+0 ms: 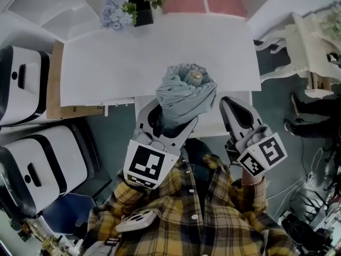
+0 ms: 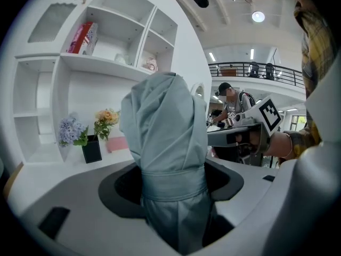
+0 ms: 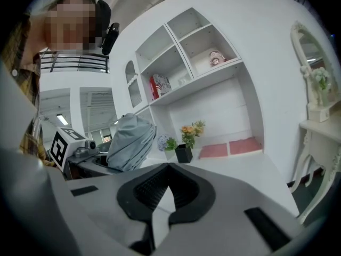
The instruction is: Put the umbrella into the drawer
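Note:
A folded grey-green umbrella (image 1: pixel 185 92) stands upright over the near edge of the white table (image 1: pixel 106 57), its knob pointing up. My left gripper (image 1: pixel 168 119) is shut on the umbrella's lower part. In the left gripper view the jaws clamp the umbrella (image 2: pixel 162 137) just below its fabric strap, and the left gripper (image 2: pixel 173 183) is filled by the cloth. My right gripper (image 1: pixel 230 106) hovers to the right of the umbrella, shut and empty. In the right gripper view its jaws (image 3: pixel 166 169) meet, with the umbrella (image 3: pixel 128 140) off to the left. A white drawer-like ledge (image 1: pixel 213 122) juts out under the table edge between the grippers.
A black vase of flowers (image 1: pixel 141 9), blue flowers (image 1: pixel 113 14) and pink mats (image 1: pixel 205 0) line the table's far edge. White-and-black machines (image 1: pixel 24 84) stand on the left. A white dresser (image 1: pixel 314 41) and another person's legs (image 1: pixel 311 111) are on the right. Wall shelves (image 2: pixel 101 41) rise behind the table.

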The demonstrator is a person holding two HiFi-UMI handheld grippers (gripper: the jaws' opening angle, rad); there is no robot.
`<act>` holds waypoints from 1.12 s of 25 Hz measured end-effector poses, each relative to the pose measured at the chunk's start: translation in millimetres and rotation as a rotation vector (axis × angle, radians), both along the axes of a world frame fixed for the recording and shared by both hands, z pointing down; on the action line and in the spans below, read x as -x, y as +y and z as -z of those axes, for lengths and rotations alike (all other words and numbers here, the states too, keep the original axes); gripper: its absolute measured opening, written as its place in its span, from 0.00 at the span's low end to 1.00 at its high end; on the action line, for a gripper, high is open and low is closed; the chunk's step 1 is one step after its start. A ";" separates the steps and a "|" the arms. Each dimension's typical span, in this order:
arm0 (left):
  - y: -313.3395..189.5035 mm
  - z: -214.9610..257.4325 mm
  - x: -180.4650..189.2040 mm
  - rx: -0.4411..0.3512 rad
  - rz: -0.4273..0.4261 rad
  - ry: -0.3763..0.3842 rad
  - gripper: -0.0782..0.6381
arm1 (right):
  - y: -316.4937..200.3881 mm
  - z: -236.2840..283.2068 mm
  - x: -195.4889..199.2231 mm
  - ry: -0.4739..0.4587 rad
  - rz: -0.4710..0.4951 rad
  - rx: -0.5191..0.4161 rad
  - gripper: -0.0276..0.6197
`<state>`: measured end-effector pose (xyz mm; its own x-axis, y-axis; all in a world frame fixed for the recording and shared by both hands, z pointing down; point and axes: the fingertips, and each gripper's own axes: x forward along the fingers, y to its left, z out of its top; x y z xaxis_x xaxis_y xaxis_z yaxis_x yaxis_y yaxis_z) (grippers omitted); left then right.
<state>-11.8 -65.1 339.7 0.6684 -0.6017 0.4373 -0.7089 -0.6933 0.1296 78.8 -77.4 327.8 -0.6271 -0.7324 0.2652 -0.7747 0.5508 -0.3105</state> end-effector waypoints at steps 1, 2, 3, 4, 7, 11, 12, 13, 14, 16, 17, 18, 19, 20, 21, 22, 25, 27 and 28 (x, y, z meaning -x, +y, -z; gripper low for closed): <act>-0.1 -5.2 -4.1 0.009 -0.007 -0.004 0.55 | 0.1 -3.1 -4.0 -0.001 -0.006 0.007 0.07; 0.2 -10.1 -7.7 0.019 -0.014 -0.007 0.55 | 0.8 -6.1 -7.5 -0.002 -0.013 0.014 0.07; 0.6 -14.8 -10.8 0.027 -0.022 -0.010 0.55 | 1.7 -9.0 -10.4 -0.002 -0.020 0.021 0.07; 1.1 -19.4 -13.5 0.034 -0.029 -0.013 0.55 | 2.7 -12.0 -12.9 0.000 -0.026 0.028 0.07; 3.2 -32.4 -21.4 0.053 -0.052 -0.026 0.55 | 6.2 -20.5 -19.2 0.006 -0.043 0.051 0.07; 8.4 -49.9 -33.9 0.075 -0.095 -0.053 0.55 | 12.5 -31.4 -27.9 0.001 -0.069 0.078 0.07; 9.9 -54.0 -37.1 0.082 -0.106 -0.056 0.55 | 14.1 -34.5 -30.1 0.000 -0.076 0.085 0.07; 11.5 -57.8 -40.0 0.090 -0.116 -0.057 0.55 | 15.7 -37.9 -31.9 0.000 -0.083 0.092 0.07; 13.0 -61.5 -42.5 0.097 -0.127 -0.057 0.55 | 17.0 -41.4 -33.4 -0.001 -0.090 0.099 0.07; 15.4 -69.1 -46.5 0.109 -0.146 -0.059 0.55 | 18.9 -47.9 -35.5 0.001 -0.101 0.112 0.07; 16.0 -73.3 -48.3 0.114 -0.155 -0.062 0.55 | 19.4 -50.9 -36.5 0.001 -0.106 0.118 0.07; 16.4 -77.9 -50.2 0.119 -0.164 -0.067 0.55 | 20.1 -53.6 -37.5 0.001 -0.112 0.123 0.07; 17.1 -82.9 -52.4 0.125 -0.176 -0.072 0.55 | 21.1 -55.9 -38.6 0.000 -0.118 0.129 0.07; 18.4 -88.5 -55.0 0.134 -0.188 -0.079 0.55 | 22.8 -58.2 -39.9 -0.002 -0.123 0.135 0.07; 20.4 -94.4 -57.8 0.145 -0.203 -0.085 0.55 | 25.0 -60.6 -41.3 -0.006 -0.129 0.142 0.07; 22.6 -100.4 -60.9 0.156 -0.219 -0.090 0.55 | 27.3 -63.2 -42.8 -0.009 -0.135 0.149 0.07; 26.4 -116.8 -69.3 0.183 -0.267 -0.103 0.55 | 31.4 -72.3 -47.3 -0.013 -0.152 0.166 0.07; 26.3 -126.2 -73.5 0.198 -0.293 -0.111 0.55 | 31.9 -77.8 -50.2 -0.013 -0.163 0.174 0.07; 26.3 -130.7 -75.2 0.204 -0.307 -0.119 0.55 | 32.1 -80.0 -51.5 -0.012 -0.168 0.177 0.07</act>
<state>63.4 -38.8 470.4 0.7413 -0.2745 0.6125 -0.4911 -0.8439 0.2161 130.3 -45.2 407.8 -0.5046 -0.7694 0.3917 -0.8462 0.3510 -0.4008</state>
